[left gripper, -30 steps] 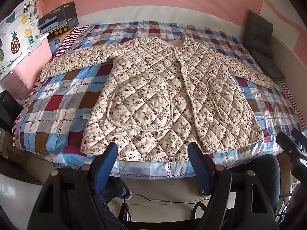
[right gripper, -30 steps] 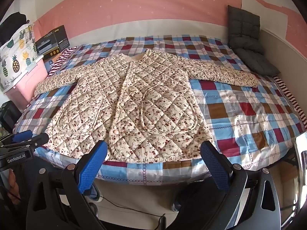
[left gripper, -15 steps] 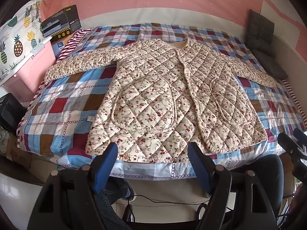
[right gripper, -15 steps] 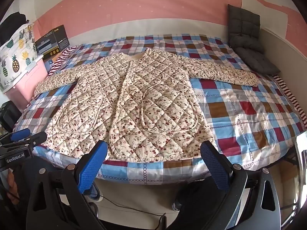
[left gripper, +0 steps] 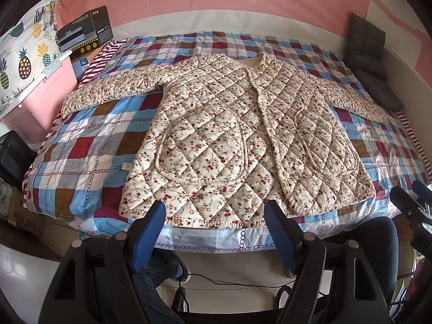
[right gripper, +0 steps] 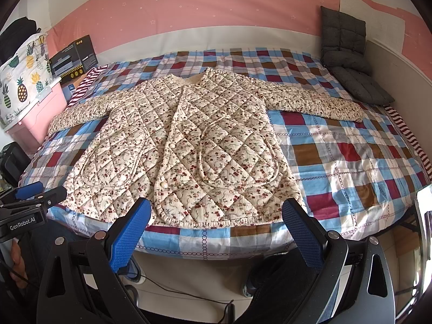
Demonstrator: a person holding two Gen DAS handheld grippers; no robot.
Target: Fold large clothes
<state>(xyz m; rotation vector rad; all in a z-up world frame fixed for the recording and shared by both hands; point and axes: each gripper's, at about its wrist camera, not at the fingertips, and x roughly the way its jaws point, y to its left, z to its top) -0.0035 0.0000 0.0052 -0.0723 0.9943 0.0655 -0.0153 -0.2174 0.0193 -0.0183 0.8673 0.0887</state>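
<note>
Quilted jacket [left gripper: 243,140] hem behind left tool [left gripper: 214,210]

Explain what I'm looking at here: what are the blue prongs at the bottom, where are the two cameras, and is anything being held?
There is no robot arm. A person holds one handheld two-finger gripper in each hand, and each gripper carries a fisheye camera looking forward along its fingers. The blue prongs are those fingers.

In the left wrist view, the left gripper fills the bottom edge. In the right wrist view, the right gripper does the same, and the left one shows at that picture's left edge.

Both are wide open and hold nothing. They hover off the near edge of the bed, which has a plaid cover.

On it lies a quilted floral jacket, front up, both sleeves spread out, not yet folded. A grey cushion sits in the far right corner, and a black box stands beside the bed on the left.
</note>
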